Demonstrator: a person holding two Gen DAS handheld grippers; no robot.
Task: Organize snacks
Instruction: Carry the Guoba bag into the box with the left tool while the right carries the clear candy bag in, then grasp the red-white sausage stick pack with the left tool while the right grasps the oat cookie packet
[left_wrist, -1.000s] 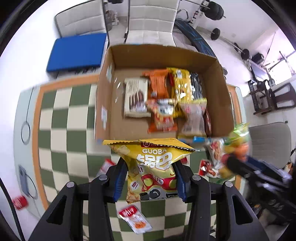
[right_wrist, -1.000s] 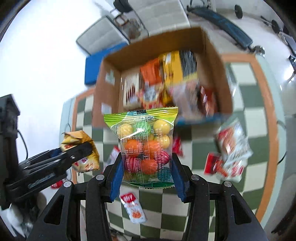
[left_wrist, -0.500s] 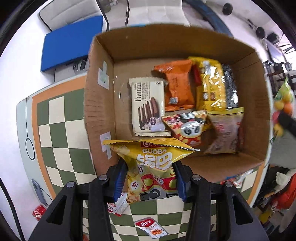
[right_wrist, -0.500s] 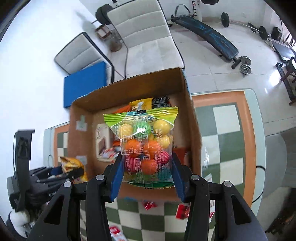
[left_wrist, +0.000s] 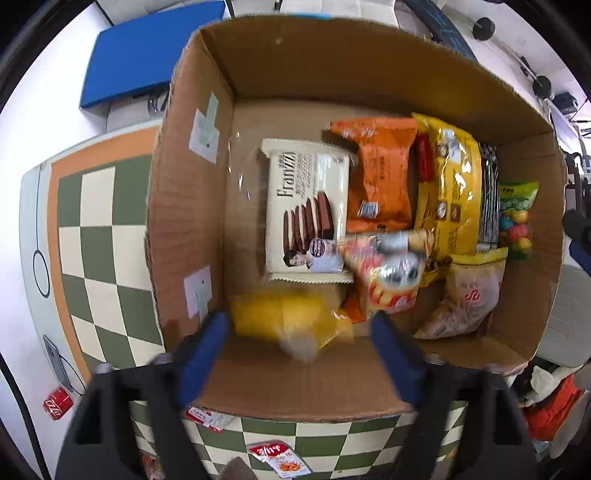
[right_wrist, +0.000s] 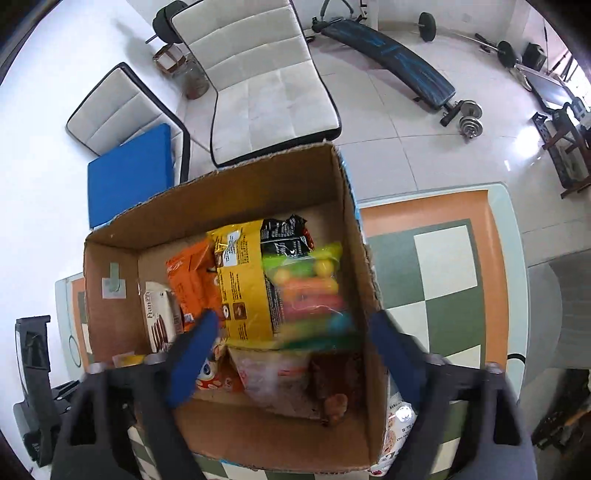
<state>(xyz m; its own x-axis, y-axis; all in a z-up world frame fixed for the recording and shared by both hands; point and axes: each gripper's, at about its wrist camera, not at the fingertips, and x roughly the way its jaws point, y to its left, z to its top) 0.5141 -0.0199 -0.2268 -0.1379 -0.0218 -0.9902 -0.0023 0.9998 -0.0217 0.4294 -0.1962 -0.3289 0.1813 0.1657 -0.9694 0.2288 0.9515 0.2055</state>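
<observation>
I look straight down into an open cardboard box holding several snack packs. My left gripper hangs over its near side with jaws opening. The yellow Guoba bag is a blur between the blue pads, touching neither, low in the box. My right gripper is over the same box, jaws opening as well. The clear bag of coloured candy balls is blurred and loose between its pads, against the right wall; it also shows in the left wrist view as the candy bag.
Inside lie a Franzzi wafer pack, an orange pack and a long yellow bag. Small red sachets lie on the checkered table before the box. White chairs and a blue cushion stand beyond.
Both grippers came over the box and spread their jaws. The yellow bag and the candy bag left the pads and are dropping into the box.
</observation>
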